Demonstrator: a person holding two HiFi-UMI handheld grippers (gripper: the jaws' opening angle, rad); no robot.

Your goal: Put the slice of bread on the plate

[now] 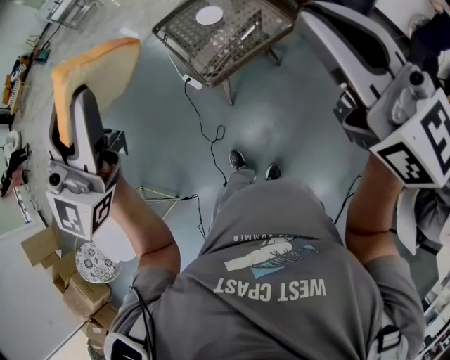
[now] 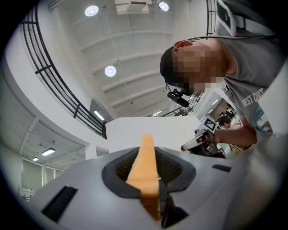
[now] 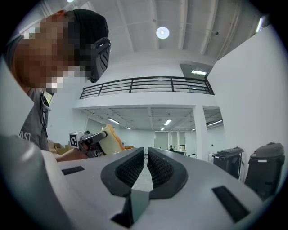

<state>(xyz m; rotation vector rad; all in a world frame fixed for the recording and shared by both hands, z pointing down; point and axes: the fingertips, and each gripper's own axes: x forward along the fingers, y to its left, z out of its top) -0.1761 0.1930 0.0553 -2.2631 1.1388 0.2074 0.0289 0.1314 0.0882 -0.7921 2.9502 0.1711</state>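
Observation:
A slice of bread (image 1: 98,70) with a tan crust stands upright at the upper left of the head view, my left gripper (image 1: 79,112) shut on its lower part. In the left gripper view the bread's edge (image 2: 146,157) runs straight up between the two dark pads. My right gripper (image 1: 316,17) is raised at the upper right, its jaws together with nothing in them (image 3: 146,155). A small white plate (image 1: 209,15) lies on a wire-mesh table (image 1: 232,42) on the floor ahead, between the two grippers.
Black cables (image 1: 204,133) trail across the grey floor below the mesh table. Cardboard boxes (image 1: 77,288) and a patterned plate (image 1: 94,261) sit at the lower left. Two dark bins (image 3: 252,166) stand to the right in the right gripper view.

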